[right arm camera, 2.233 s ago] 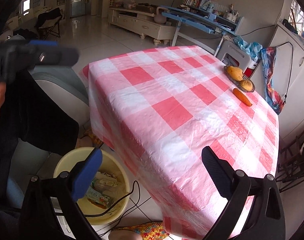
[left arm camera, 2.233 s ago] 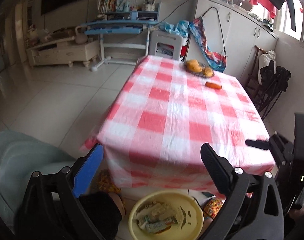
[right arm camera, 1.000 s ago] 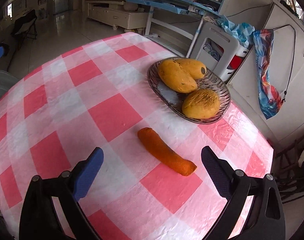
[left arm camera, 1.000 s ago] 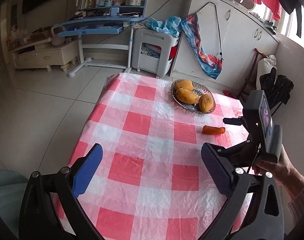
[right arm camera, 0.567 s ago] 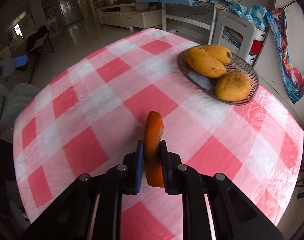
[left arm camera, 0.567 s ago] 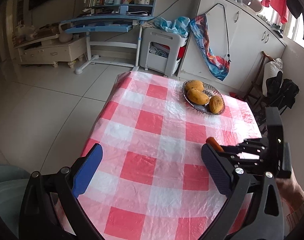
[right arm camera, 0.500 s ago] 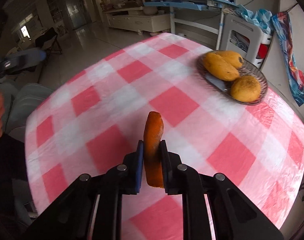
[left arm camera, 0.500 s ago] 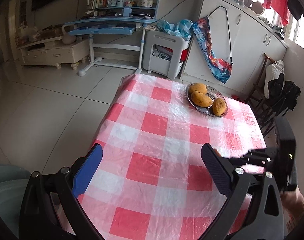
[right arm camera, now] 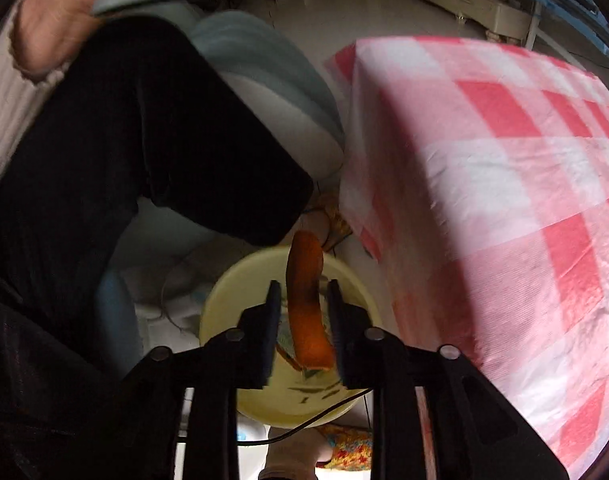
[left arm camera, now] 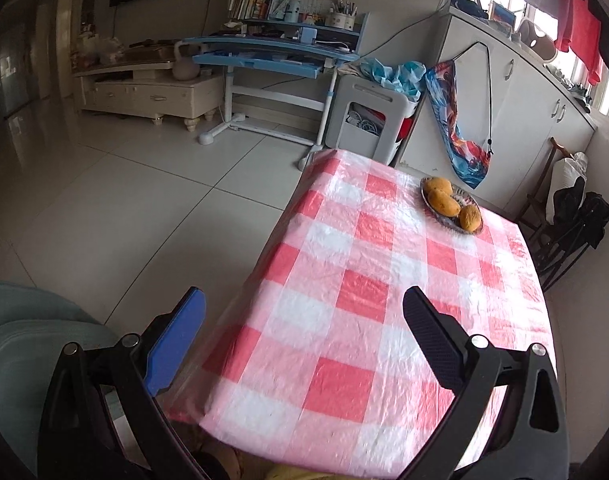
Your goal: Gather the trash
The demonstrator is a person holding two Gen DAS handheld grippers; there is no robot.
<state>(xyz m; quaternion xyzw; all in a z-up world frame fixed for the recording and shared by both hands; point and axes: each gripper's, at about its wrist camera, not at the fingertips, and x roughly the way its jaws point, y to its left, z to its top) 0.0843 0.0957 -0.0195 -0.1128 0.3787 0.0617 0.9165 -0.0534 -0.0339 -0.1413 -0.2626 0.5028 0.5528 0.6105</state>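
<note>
In the right wrist view an orange carrot piece (right arm camera: 306, 312) hangs between the fingers of my right gripper (right arm camera: 302, 286), directly above a yellow bin (right arm camera: 224, 284) on the floor. The jaws are opening: gaps show beside the carrot, and the pads no longer press on it. Scraps lie on the bin's bottom. In the left wrist view my left gripper (left arm camera: 304, 296) stands open with nothing between its fingers. It sits over the near left corner of the table with the red-and-white checked cloth (left arm camera: 384, 280).
A plate of mangoes (left arm camera: 452, 204) sits at the table's far end. Next to the bin are the person's dark-trousered leg (right arm camera: 144, 140), a grey-green chair (right arm camera: 272, 92) and the table's hanging cloth (right arm camera: 484, 160). A black cable (right arm camera: 324, 416) crosses the bin's near rim.
My right gripper carried the carrot from above the table to over the yellow bin, and its jaws have spread off it. The left gripper drew back toward the table's near edge.
</note>
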